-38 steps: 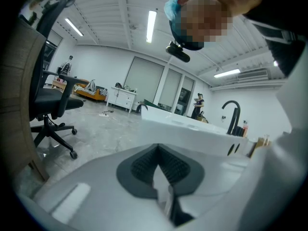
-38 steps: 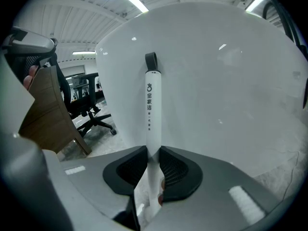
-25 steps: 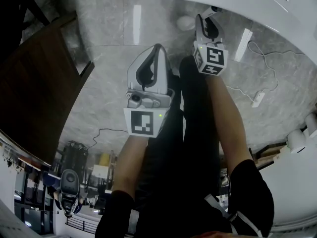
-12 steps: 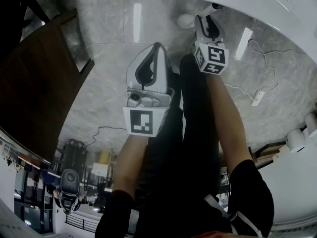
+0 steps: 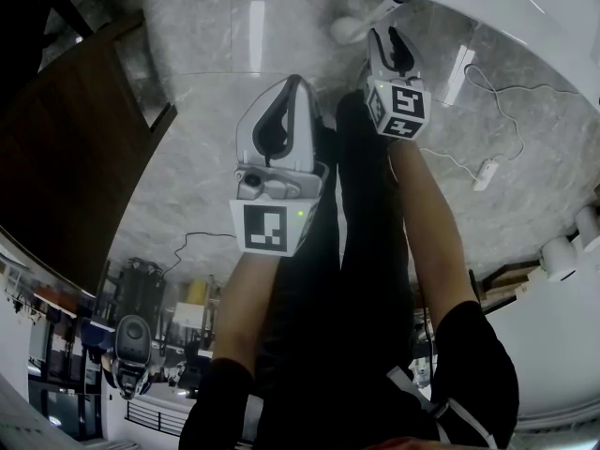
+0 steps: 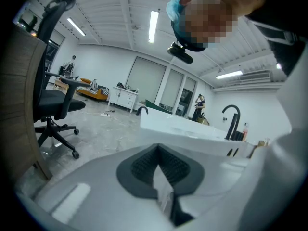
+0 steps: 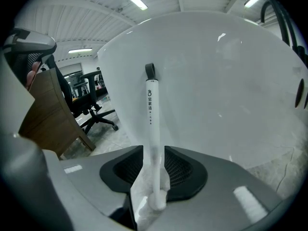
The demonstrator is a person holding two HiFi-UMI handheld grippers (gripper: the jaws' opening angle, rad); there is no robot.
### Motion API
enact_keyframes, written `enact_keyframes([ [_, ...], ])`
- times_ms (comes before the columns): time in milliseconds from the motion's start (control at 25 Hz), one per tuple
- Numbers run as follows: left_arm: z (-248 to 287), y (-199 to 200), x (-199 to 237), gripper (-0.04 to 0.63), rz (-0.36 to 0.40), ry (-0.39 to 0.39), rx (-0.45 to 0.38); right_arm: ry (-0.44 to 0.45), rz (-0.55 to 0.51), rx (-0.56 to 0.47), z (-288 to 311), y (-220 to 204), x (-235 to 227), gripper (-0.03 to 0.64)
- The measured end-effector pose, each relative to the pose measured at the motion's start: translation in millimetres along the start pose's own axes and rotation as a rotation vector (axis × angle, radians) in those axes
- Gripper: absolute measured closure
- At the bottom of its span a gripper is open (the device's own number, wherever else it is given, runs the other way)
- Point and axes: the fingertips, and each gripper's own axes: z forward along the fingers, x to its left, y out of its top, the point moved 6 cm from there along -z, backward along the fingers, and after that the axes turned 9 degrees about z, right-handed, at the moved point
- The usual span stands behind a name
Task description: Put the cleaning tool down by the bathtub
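Releasing nearly done: right gripper fingers opening around the tool leaning on the tub, frame centre; left gripper clenched, empty; withdrawal remains.

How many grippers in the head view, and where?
2. The left gripper sits mid-frame, jaws together, empty. The right gripper is up by the bathtub, jaws opening with the cleaning tool between them. None looks hidden.

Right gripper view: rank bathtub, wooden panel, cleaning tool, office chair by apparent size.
1. bathtub
2. wooden panel
3. cleaning tool and office chair: about alike, so not ranked. The tool is far nearer the camera.
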Motion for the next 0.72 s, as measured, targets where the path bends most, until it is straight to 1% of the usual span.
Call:
enact_keyframes([
  [160, -5.0, 13.2, -4.8, 0.589, -0.001, -0.001, -0.005, -0.008, 0.003, 0.018, -12.5, 4.1, 1.4, 0.479],
  [280, -8.9, 25.5, -7.1, 0.589, 0.002, -0.008, -0.014, -0.019, 0.006, 0.025, -22.6, 10.6, 3.4, 0.494],
  [520, -18.1, 53.6, -10.9, 0.589, 0.016, -0.013, -0.03, -0.031, 0.013, 0.048, -48.0, 23.6, 10.1, 0.548],
  [720, -28.8, 85.5, -17.2, 0.589, 0.025, -0.022, -0.05, -0.039, 0.023, 0.065, -76.4, 38.8, 18.9, 0.591],
])
